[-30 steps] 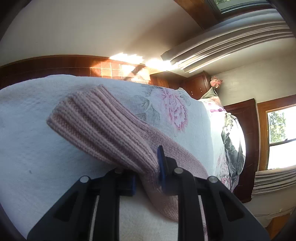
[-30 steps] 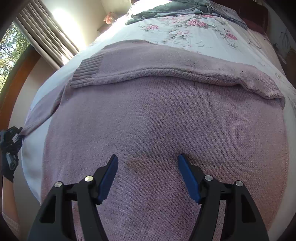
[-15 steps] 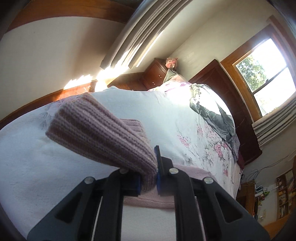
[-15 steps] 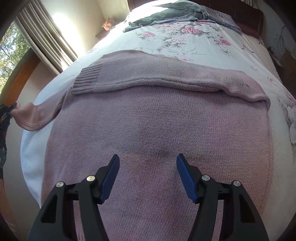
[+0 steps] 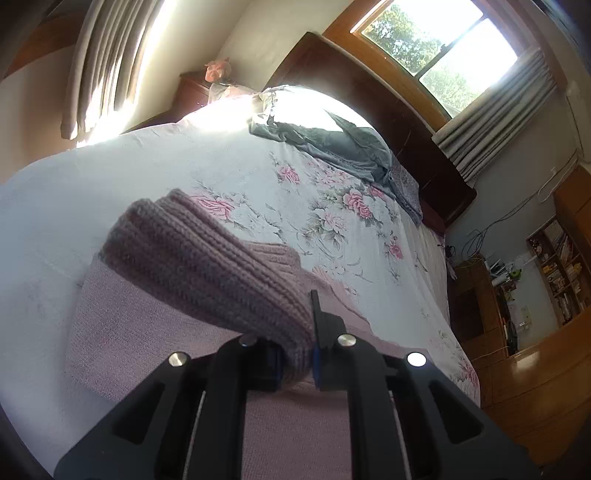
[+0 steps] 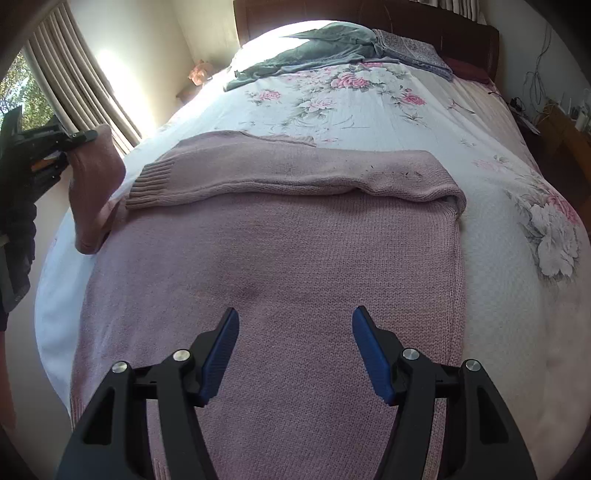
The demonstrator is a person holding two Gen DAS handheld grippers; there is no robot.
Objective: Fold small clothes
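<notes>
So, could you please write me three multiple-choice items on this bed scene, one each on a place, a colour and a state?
1. Where does the crumpled grey garment lie?
A. near the dark wooden headboard
B. on the floor
C. on the pink knitted sweater

2. What colour are the right gripper pads?
A. red
B. blue
C. white

3. What is the left gripper doing?
A. hanging open
B. gripping the curtain
C. clamping the sweater's ribbed sleeve cuff

Answers: 1 A, it sits at the bed's far end; 2 B, both pads show blue; 3 C, the cuff is pinched between shut jaws, while the right gripper is open.
</notes>
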